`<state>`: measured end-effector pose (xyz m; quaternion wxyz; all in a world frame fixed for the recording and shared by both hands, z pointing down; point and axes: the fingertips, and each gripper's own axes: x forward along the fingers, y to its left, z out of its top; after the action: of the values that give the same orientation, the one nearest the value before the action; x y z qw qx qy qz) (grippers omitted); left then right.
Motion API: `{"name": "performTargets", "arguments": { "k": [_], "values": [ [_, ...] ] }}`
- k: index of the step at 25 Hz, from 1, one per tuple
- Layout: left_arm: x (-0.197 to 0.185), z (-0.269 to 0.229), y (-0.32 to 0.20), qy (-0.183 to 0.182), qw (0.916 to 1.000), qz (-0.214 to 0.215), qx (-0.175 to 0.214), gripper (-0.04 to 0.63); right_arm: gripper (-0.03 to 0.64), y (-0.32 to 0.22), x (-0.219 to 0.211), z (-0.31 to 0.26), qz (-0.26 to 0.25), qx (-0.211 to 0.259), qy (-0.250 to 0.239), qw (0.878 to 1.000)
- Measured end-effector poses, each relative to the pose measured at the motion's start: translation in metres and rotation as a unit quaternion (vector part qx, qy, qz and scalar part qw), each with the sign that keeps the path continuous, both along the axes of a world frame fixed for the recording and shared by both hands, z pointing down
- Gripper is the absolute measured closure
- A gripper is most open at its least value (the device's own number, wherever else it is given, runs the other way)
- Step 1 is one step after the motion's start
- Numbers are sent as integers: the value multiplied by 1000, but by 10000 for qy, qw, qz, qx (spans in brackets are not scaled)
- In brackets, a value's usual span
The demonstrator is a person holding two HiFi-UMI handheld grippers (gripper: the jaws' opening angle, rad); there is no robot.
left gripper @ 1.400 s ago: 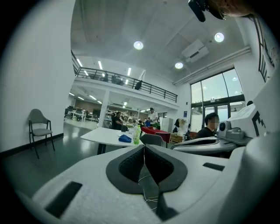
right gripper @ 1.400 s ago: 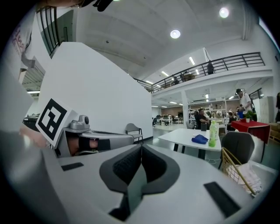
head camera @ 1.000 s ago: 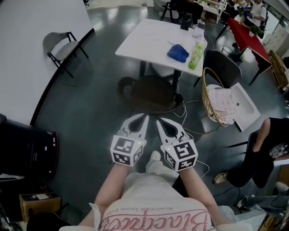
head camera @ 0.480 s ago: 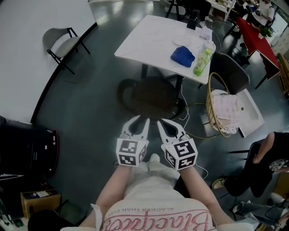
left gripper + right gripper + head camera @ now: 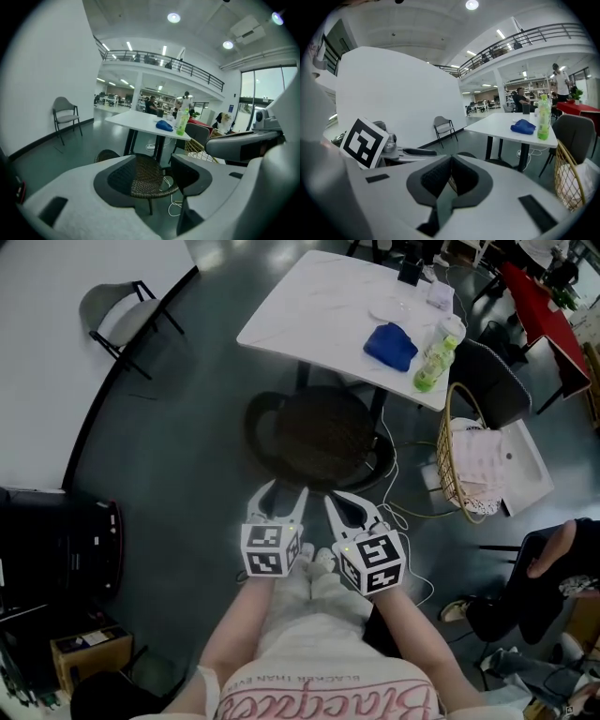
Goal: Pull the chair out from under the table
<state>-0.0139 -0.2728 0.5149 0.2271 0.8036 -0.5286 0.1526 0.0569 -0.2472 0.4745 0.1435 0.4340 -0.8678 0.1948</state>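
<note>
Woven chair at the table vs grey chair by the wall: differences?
Woven chair is dark, with a round wicker seat; grey chair has a pale smooth seat on a thin black frame. Woven chair sits at the edge of the table; grey chair stands alone by the wall. Both upright, unoccupied.

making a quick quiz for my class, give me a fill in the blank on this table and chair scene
The blue cloth lies on the ___ table.
The bottle beside the cloth is ___ in colour.
In the head view the basket stands on the floor to the ___ of the woven chair.
Missing words: white; green; right.
</note>
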Motion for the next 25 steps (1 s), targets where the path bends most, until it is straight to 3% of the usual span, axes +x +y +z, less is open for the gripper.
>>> {"name": "performTargets", "arguments": {
  "k": [9, 11, 15, 25],
  "values": [
    [-30, 81, -16, 141, 9929, -398, -1110, 380, 613, -28, 0, 44, -101, -192, 585, 9981],
    [-35, 107, -15, 238, 9868, -560, -1500, 379, 613, -34, 1, 57, -110, -236, 703, 9972],
    [-46, 154, -15, 706, 9658, -1093, -2242, 380, 612, -38, 6, 77, 91, -450, 657, 9968],
    [-50, 201, -53, 1199, 9447, -1614, -2592, 380, 613, -25, 7, 118, 277, -939, 637, 9932]
  ]
}}
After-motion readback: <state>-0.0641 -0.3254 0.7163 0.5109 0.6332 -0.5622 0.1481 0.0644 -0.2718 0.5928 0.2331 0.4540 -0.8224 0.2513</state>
